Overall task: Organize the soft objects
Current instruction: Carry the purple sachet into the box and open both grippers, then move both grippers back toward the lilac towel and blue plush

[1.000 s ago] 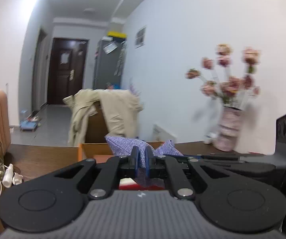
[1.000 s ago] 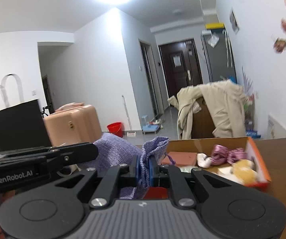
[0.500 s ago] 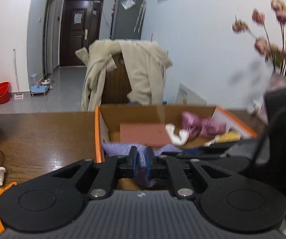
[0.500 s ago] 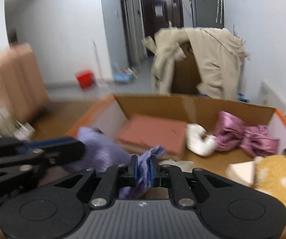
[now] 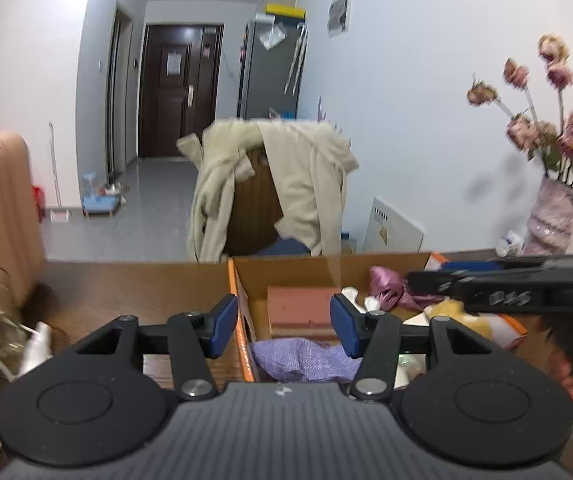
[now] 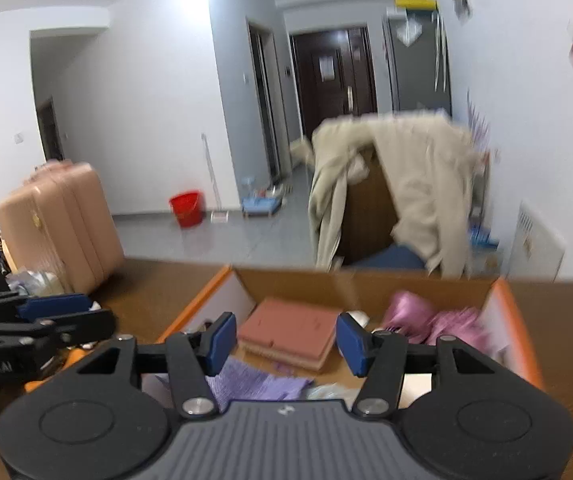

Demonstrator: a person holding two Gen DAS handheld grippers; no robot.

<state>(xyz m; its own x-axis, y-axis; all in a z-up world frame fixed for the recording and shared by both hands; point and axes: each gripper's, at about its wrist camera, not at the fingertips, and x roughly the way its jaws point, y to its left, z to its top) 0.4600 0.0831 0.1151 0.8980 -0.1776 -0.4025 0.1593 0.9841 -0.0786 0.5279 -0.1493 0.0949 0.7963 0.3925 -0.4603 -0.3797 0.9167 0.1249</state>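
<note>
A lilac knitted pouch [image 5: 306, 360] lies inside the orange-rimmed cardboard box [image 5: 242, 320], at its near left end; it also shows in the right wrist view [image 6: 258, 384]. My left gripper [image 5: 284, 330] is open and empty just above and behind it. My right gripper [image 6: 284, 342] is open and empty over the same box [image 6: 194, 312]. The box also holds a pink folded cloth [image 6: 290, 330], a purple satin bow [image 6: 434, 320], a white item [image 5: 352, 294] and a yellow plush [image 5: 450, 312].
The box stands on a dark wooden table [image 5: 126, 292]. A flower vase [image 5: 550, 216] stands at the back right. White cables and a small bottle [image 5: 34, 344] lie at the left edge. Beyond the table are a chair draped with a beige coat [image 5: 278, 184] and a pink suitcase [image 6: 62, 220].
Both grippers carried the lilac pouch down into the box, then opened and let it go. It now lies loose in the box and both grippers have drawn back slightly.
</note>
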